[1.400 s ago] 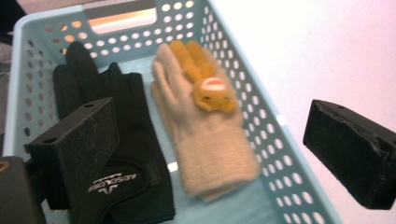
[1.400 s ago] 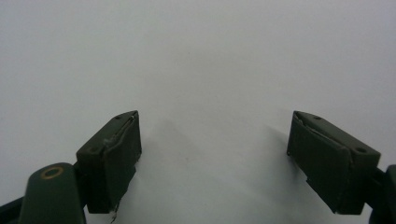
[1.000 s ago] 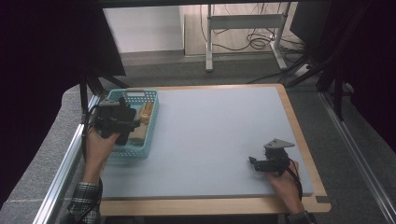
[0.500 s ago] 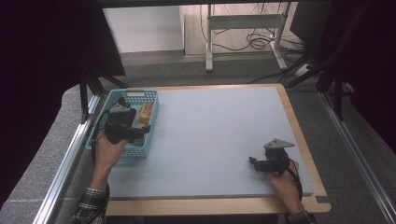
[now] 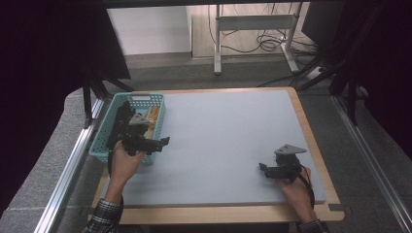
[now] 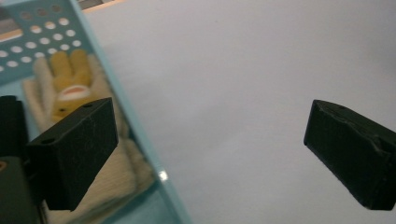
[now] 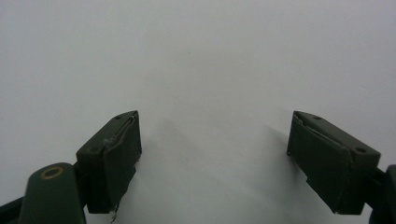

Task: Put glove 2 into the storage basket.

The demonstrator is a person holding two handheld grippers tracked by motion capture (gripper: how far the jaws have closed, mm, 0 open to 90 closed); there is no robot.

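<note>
Left gripper — glove just left, in basket.

The basket is light turquoise, its wall dotted with rows of small round holes. Behind the left gripper's left-hand jaw lies a cream knitted glove with mustard-yellow fingers and a reddish patch on white. Both pairs of jaws are matt black; the right gripper carries a small brass-coloured ring beside its left-hand jaw. Between the jaws the tabletop is plain pale grey, edged in light wood. A sleeve is checked dark and white.
</note>
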